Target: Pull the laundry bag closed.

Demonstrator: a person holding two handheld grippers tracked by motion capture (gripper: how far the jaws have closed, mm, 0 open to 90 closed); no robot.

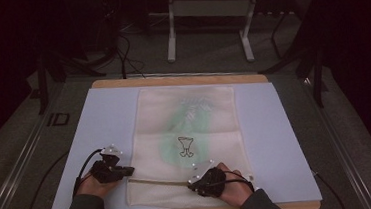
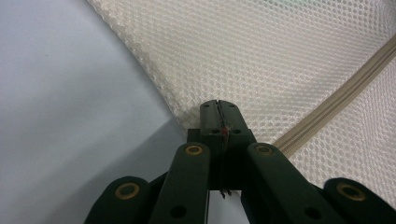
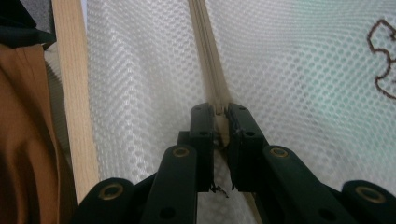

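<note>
A cream mesh bag [image 1: 185, 129] lies flat on the white board [image 1: 286, 141], with something green showing through it and a small dark outline figure [image 1: 186, 145] on its front. A beige zipper [image 1: 154, 182] runs across the bag near the front edge. My left gripper [image 1: 128, 171] is at the bag's left edge, and its jaws [image 2: 218, 109] are shut on the mesh corner [image 2: 261, 56] beside the zipper's end [image 2: 336, 88]. My right gripper [image 1: 192, 181] is at mid-zipper. Its jaws [image 3: 220, 112] are pinched on the zipper [image 3: 205, 37], the mesh [image 3: 289, 70] spreading to both sides.
The board rests on a wooden table whose edge [image 1: 181, 78] shows at the back and also in the right gripper view [image 3: 74, 93], beside brown cloth [image 3: 23, 140]. A metal frame [image 1: 206, 12] and cables stand on the dark floor beyond.
</note>
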